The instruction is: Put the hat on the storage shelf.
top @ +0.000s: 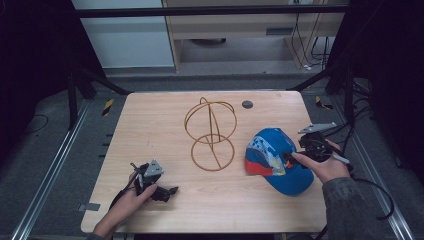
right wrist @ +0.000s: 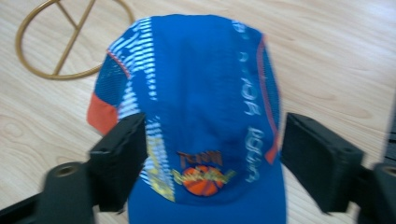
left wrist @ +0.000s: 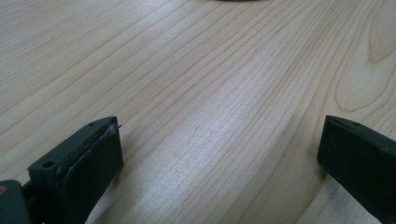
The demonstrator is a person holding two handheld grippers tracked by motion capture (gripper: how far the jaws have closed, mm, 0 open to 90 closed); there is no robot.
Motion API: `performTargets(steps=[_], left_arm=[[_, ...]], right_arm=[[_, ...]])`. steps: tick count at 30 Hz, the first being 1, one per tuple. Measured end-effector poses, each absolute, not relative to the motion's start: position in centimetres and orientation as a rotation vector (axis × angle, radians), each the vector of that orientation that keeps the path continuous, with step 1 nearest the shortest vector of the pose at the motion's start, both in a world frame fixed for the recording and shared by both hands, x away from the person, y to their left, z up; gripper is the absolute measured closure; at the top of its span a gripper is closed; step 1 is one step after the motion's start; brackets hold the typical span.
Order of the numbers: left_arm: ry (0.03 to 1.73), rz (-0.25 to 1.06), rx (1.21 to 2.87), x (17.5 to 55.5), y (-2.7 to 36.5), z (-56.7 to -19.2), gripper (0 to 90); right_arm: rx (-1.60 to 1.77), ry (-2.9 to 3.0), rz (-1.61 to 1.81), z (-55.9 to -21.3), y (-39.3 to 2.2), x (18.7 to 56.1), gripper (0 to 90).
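A blue cap with white stripes, an orange patch and a basketball logo lies on the right of the wooden table. My right gripper reaches over it from the right. In the right gripper view the cap sits between the wide-set jaws of that gripper; a thin gap shows at the right jaw. A gold wire stand of rings stands at the table's middle, and the stand lies beyond the cap. My left gripper rests low at the front left, its jaws open over bare wood.
A small dark disc sits near the table's far edge. A strip of grey tape marks the front left corner. Dark metal frame bars and floor rails flank the table on both sides.
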State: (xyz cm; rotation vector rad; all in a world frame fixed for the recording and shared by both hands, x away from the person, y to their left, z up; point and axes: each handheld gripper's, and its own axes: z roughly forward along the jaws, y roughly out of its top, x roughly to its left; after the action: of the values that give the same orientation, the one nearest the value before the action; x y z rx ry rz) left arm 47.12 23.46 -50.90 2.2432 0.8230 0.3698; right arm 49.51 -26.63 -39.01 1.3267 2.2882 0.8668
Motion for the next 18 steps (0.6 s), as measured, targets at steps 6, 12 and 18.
performTargets(steps=[6, 12, 18], left_arm=[[0.822, 0.370, 2.244, 47.1, 23.5, -50.9, 0.0], [0.822, 0.369, 2.244, 47.1, 23.5, -50.9, 0.0], [0.822, 0.369, 2.244, 47.1, 23.5, -50.9, 0.0]], right_arm=[[1.337, 2.352, 0.838, -40.1, -25.2, 50.4, 10.1], [1.359, 2.371, 0.789, -41.0, -24.8, 51.4, 11.5], [1.364, 2.405, 0.733, -41.6, -24.3, 52.0, 23.9]])
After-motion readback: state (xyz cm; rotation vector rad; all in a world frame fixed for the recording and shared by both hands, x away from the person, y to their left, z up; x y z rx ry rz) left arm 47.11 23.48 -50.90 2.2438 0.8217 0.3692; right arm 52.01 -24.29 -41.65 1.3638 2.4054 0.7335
